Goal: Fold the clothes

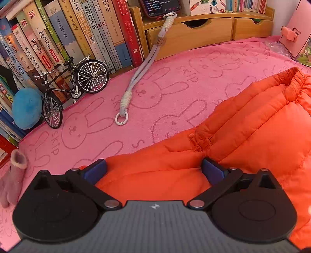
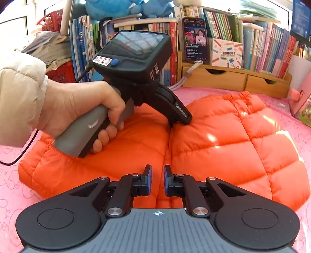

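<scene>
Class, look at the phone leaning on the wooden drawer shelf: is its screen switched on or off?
On. The black phone shows a lit, colourful picture with lines of text, propped upright on the wooden drawer shelf.

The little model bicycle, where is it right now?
In the left wrist view, the model bicycle stands at the left on the pink blanket, against the row of books, beside a blue plush.

In the right wrist view the left gripper's point(image 2: 171, 124) fingertips are sunk into the orange garment point(image 2: 223, 140), so their spread cannot be read there. The phone point(image 1: 160, 6) is cut by the top edge in the left view. Book point(image 2: 272, 48) titles are too small to read. A pink sock point(image 1: 13, 179) runs off the left edge
</scene>
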Action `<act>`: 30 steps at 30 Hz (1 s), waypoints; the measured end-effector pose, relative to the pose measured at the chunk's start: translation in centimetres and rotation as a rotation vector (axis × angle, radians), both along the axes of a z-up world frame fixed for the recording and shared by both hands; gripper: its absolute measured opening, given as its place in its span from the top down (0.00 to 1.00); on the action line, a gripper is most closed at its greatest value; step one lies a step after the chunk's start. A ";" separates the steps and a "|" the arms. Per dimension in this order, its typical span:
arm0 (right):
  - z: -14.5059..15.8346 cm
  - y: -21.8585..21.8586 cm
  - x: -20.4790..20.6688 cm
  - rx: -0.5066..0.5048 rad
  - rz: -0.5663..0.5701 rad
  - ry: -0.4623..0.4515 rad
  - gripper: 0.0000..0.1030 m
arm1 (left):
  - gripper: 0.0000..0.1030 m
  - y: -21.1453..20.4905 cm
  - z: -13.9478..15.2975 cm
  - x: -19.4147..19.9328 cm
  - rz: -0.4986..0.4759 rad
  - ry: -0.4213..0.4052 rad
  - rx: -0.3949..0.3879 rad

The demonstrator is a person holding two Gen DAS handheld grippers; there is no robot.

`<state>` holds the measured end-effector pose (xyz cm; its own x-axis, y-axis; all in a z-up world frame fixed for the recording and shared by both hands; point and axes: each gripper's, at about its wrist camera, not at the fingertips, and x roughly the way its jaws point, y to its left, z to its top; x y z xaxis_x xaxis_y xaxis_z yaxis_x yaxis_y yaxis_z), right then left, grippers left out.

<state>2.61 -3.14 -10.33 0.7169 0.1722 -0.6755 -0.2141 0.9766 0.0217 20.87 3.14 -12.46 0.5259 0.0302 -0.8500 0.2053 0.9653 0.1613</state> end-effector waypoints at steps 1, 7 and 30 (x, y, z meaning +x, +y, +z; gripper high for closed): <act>-0.6 0.3 1.0 -0.010 -0.018 0.015 0.86 | 0.00 0.0 0.0 0.0 0.001 0.000 0.002; -3.7 -1.4 -3.7 0.024 -0.043 0.023 0.88 | 0.00 -0.4 -0.1 -0.5 -0.009 -0.027 0.026; -3.9 -3.1 -8.7 0.044 0.033 0.050 0.84 | 0.00 0.9 6.7 -13.2 -0.023 -0.016 -0.135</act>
